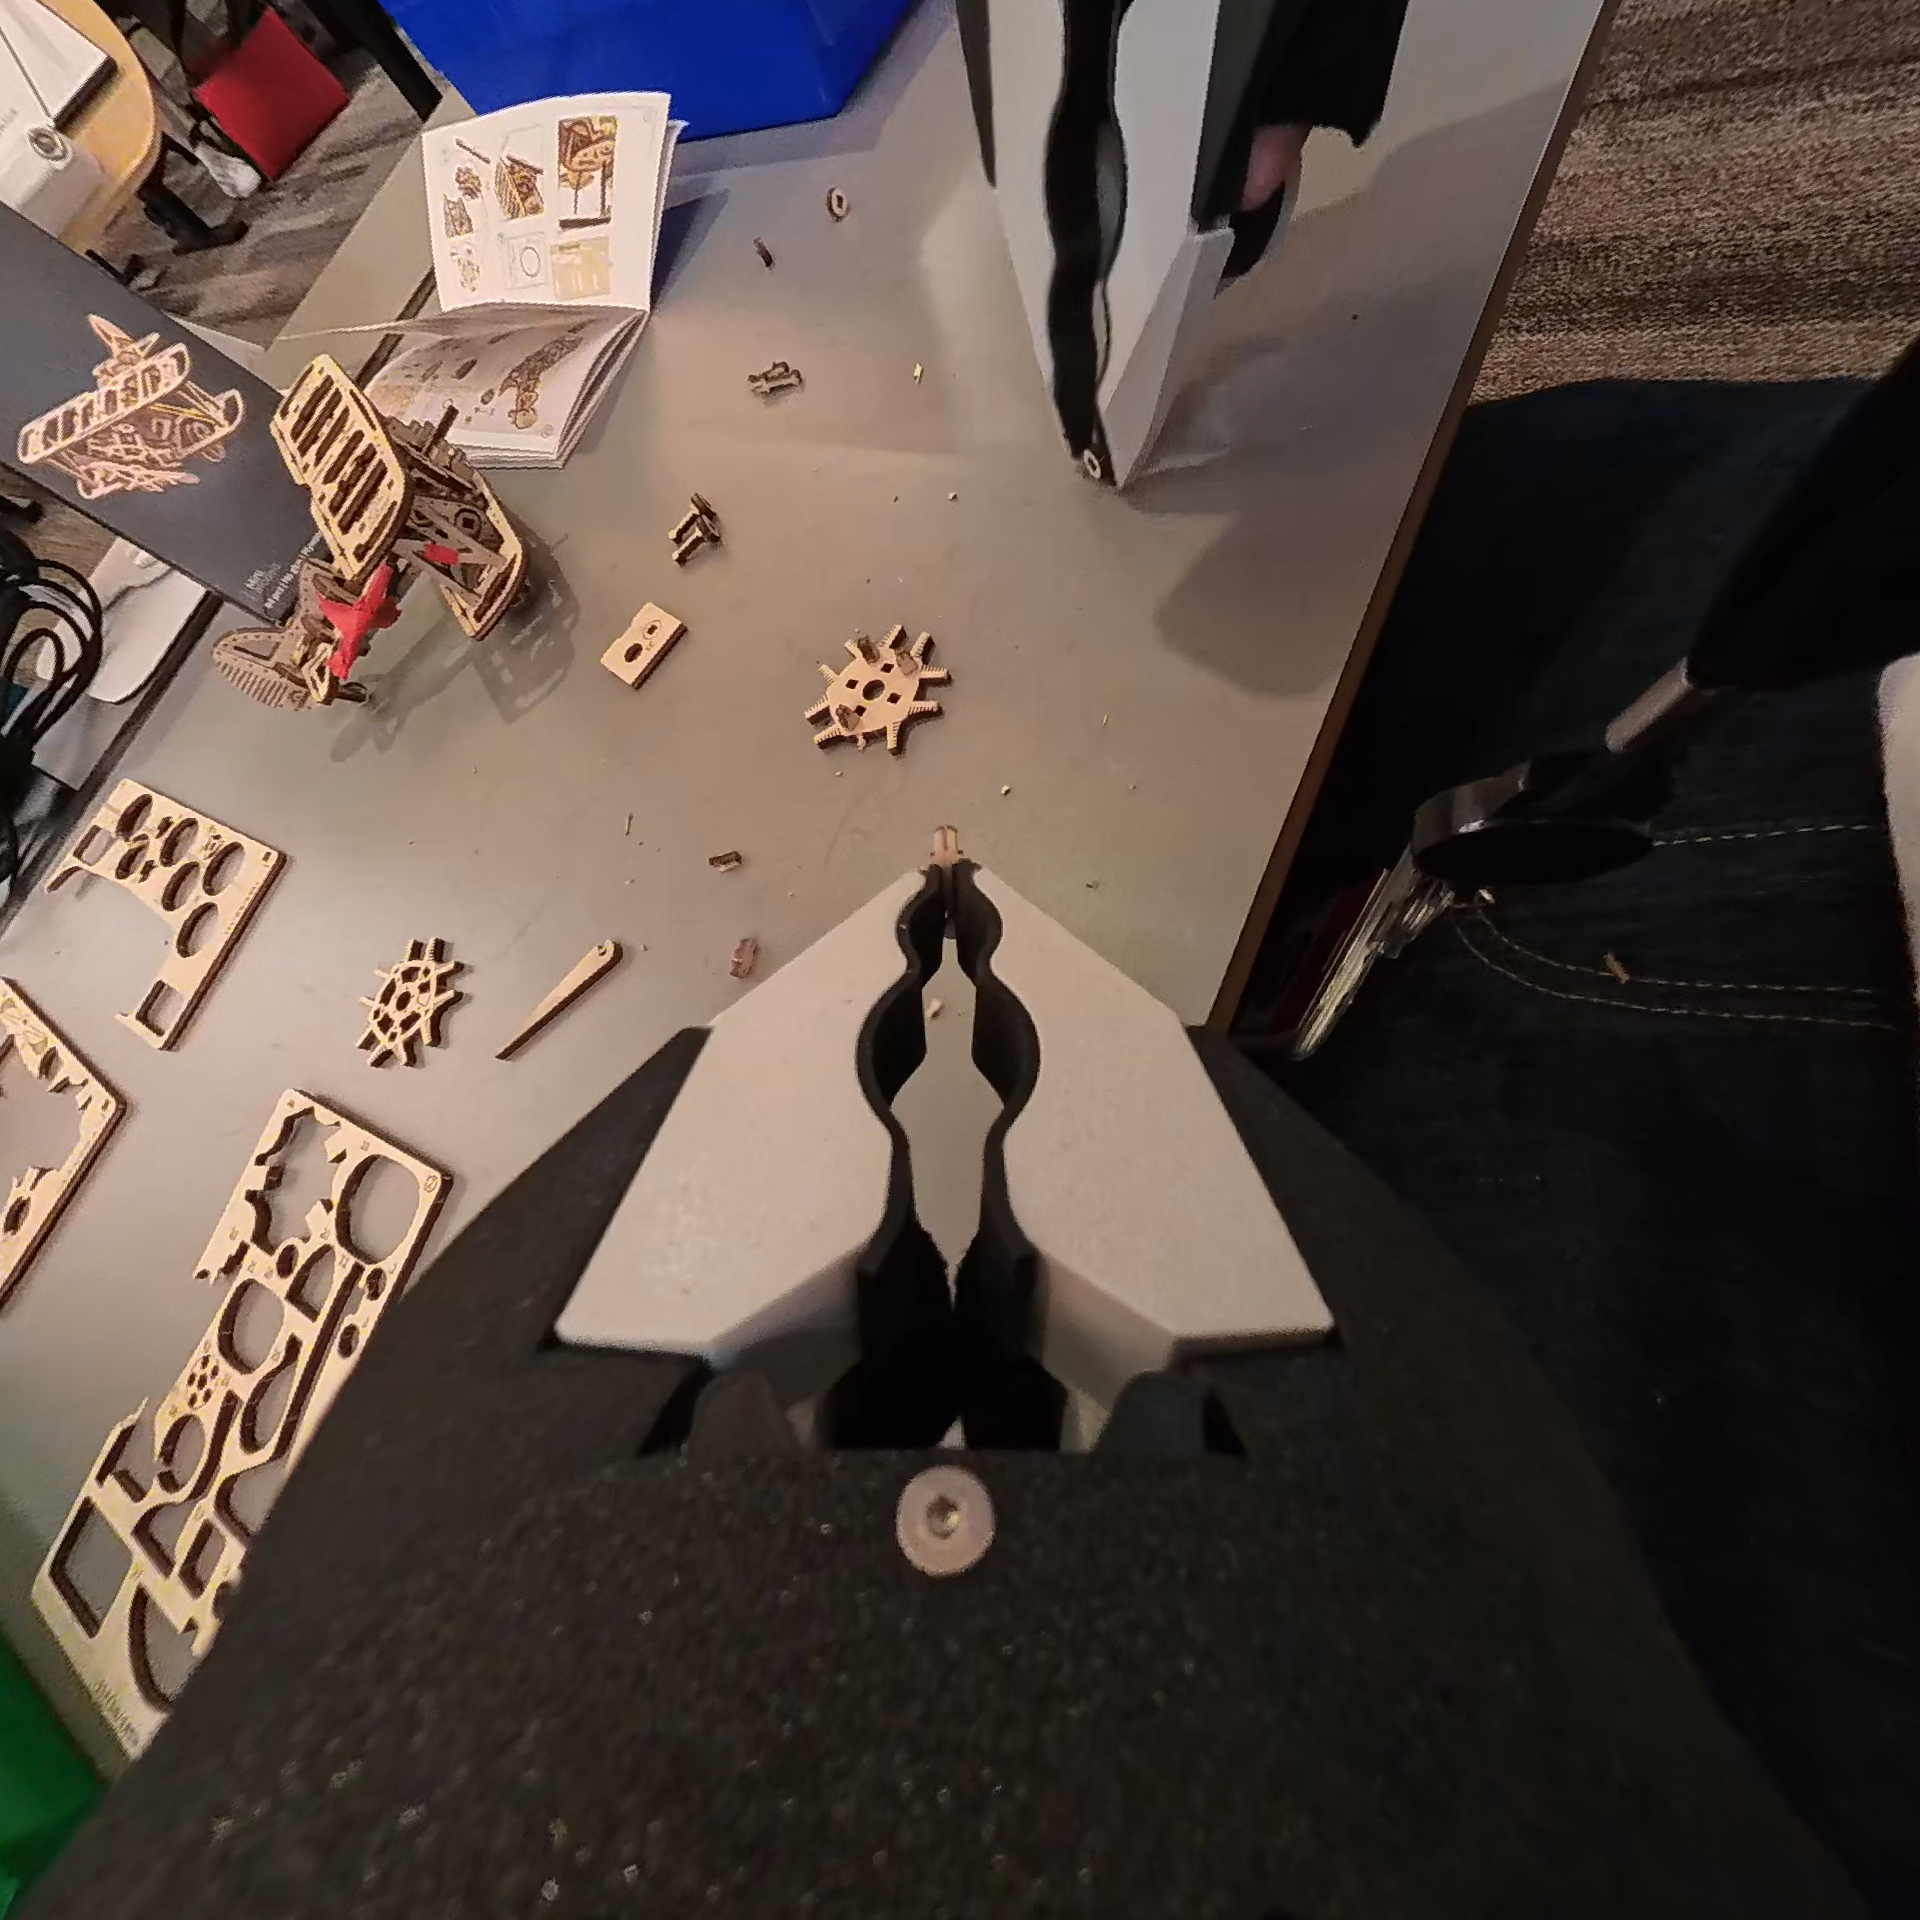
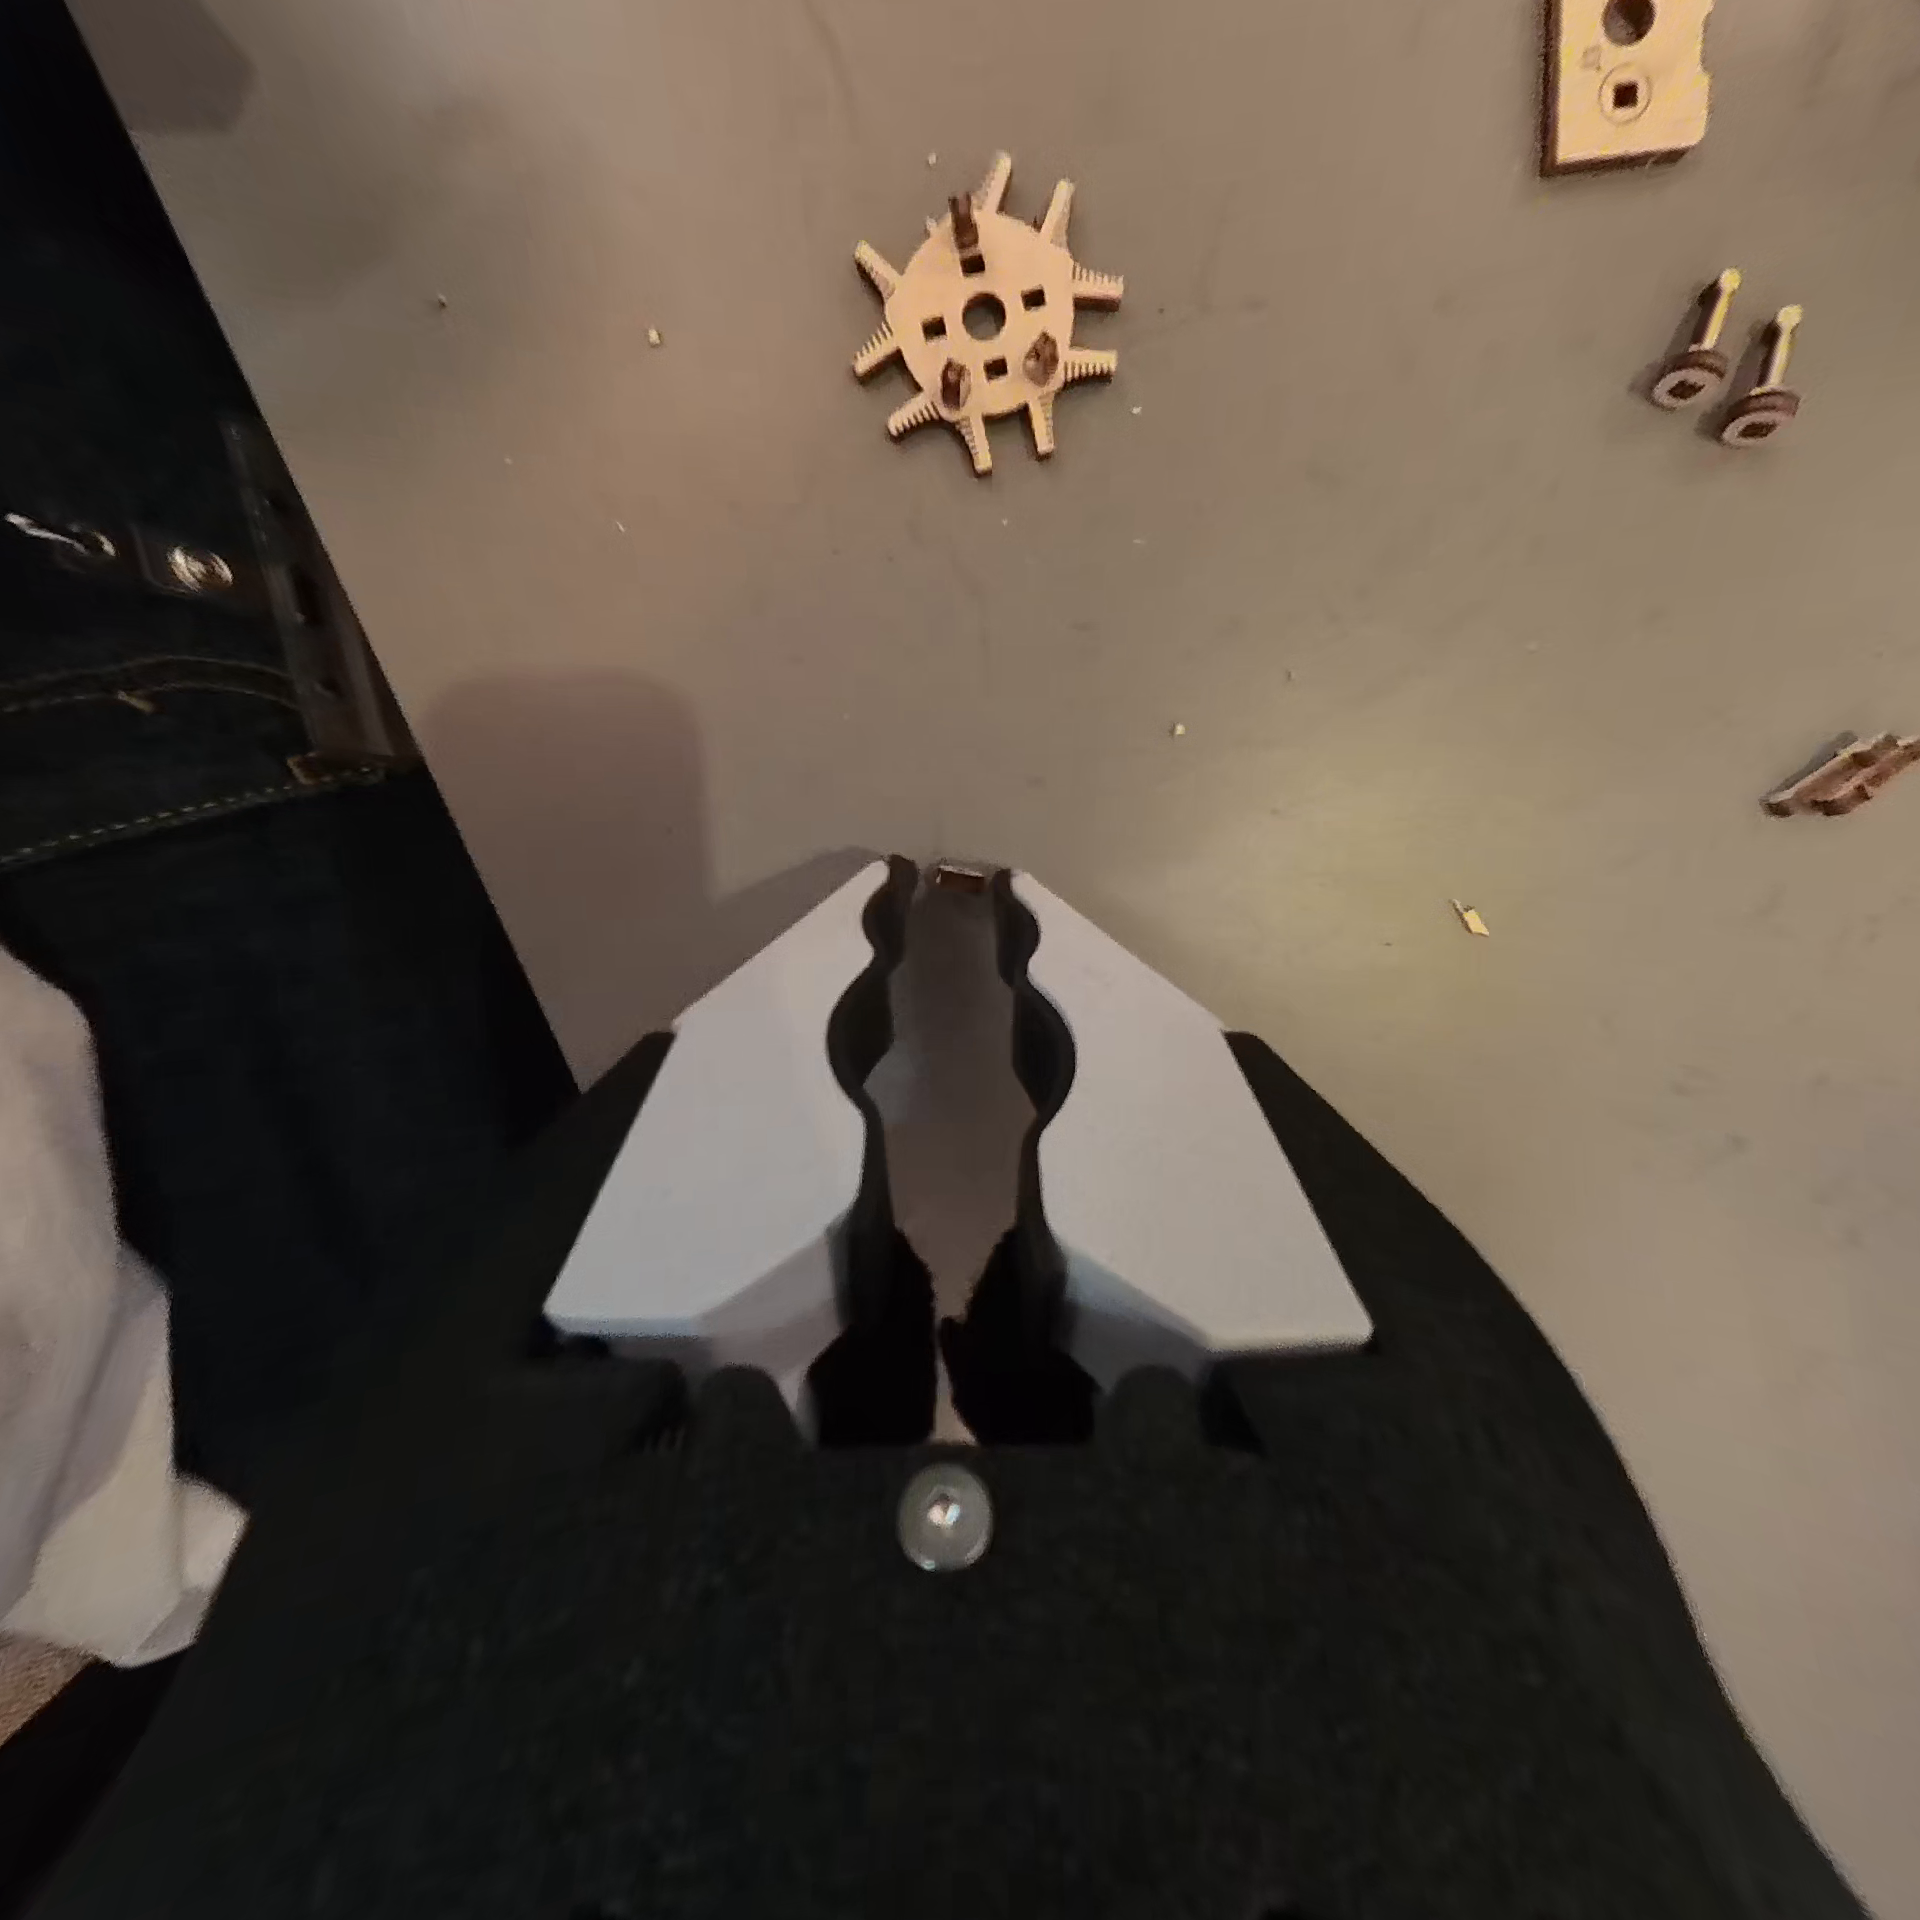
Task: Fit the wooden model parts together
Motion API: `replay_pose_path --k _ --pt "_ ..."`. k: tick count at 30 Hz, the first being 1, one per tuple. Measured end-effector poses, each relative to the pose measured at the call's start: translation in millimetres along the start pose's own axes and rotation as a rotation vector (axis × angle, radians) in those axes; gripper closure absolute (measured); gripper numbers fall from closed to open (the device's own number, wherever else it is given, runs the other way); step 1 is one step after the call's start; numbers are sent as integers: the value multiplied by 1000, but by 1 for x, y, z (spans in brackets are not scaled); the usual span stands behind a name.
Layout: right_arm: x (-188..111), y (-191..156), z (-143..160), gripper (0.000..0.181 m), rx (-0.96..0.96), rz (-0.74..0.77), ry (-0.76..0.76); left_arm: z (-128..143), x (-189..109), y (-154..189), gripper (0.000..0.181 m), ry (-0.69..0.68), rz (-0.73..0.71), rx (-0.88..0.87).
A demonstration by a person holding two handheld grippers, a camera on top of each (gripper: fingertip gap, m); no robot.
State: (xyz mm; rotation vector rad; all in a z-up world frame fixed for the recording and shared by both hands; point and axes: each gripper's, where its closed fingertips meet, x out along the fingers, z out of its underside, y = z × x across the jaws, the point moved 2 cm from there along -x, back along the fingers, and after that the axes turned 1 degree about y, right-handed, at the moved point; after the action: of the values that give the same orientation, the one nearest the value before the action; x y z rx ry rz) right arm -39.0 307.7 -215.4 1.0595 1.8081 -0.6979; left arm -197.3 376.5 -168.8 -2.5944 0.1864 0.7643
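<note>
While our left gripper (image 1: 943,871) pinches a peg (image 1: 943,840), our right gripper (image 2: 943,873) nips another peg (image 2: 958,875); spoked wheel (image 2: 987,317) lies ahead, path clear.

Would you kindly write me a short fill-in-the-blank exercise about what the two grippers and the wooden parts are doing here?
1. The left gripper is shut on a small wooden ____.
2. The spiked wooden disc lying flat on the table has ____ small pegs standing in it.
3. The propeller on the wooden plane model is coloured ____.
4. The right gripper holds a small piece against its ____-hand fingertip, as its own view shows it.

Missing words: peg; three; red; right
</note>
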Motion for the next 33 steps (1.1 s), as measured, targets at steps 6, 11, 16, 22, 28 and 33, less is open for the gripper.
replay_pose_path --k 6,11,16,22,28,33 --pt "0 1 -1 173 3 -17 -4 2 2 1 181 -15 2 7" --pt "-2 0 -6 174 -50 4 28 1 0 -4 181 -6 -12 -22" --pt "-32 -34 -73 174 -208 -21 459 -10 -4 -14 181 68 -16 -121" --pt "-83 -72 -151 174 -87 -271 1070 -51 -26 -29 181 377 91 -453" --pt "-90 -91 -168 175 26 -472 1246 -77 -43 -29 181 550 154 -512" --pt "-95 -100 -170 174 4 -489 1287 -85 -52 -28 181 589 153 -490"
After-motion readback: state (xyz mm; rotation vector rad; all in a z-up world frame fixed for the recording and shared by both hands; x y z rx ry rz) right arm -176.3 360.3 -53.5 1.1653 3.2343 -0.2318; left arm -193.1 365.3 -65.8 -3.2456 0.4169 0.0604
